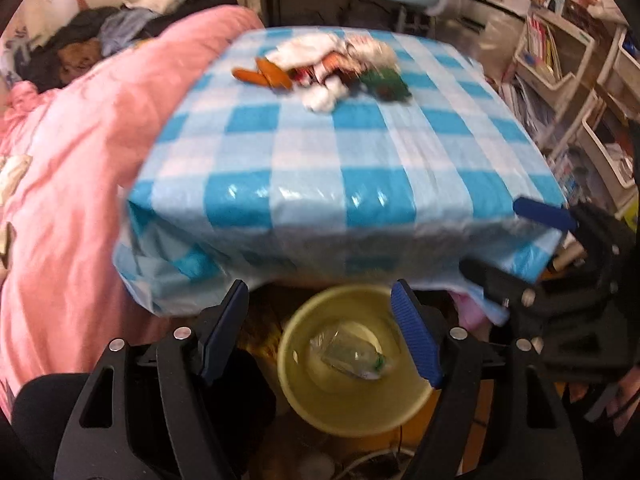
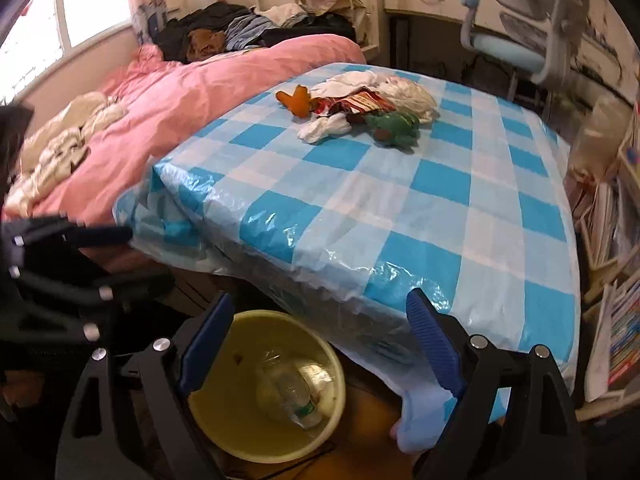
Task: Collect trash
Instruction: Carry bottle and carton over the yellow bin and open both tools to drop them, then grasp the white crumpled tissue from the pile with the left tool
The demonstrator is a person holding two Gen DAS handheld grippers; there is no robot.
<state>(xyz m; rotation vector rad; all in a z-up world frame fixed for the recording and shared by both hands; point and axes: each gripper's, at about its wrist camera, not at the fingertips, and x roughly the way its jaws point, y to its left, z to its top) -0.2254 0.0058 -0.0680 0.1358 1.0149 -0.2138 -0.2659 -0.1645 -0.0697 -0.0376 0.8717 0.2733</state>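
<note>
While both tools hung above the floor at the table's near edge, the left gripper (image 1: pixel 320 334) stood wide with nothing between its blue pads, and the right gripper (image 2: pixel 320 344) stood likewise wide and empty. Directly below them sat a yellow bin (image 1: pixel 304 408) (image 2: pixel 224 432), holding a crumpled clear plastic bottle (image 1: pixel 352 356) (image 2: pixel 294 394); its far rim was cut off by the overhang of the blue checked tablecloth (image 1: pixel 360 152) (image 2: pixel 400 208). Further out, near the table's far side, lay the trash pile (image 1: pixel 340 68) (image 2: pixel 360 108): white tissues, orange peel, a red-striped wrapper and something green, perhaps a wrapper, too blurred to name. Beside the table, a pink duvet (image 1: pixel 100 160) (image 2: pixel 192 96). Shelving at right was partly cropped by the lens edge.
</note>
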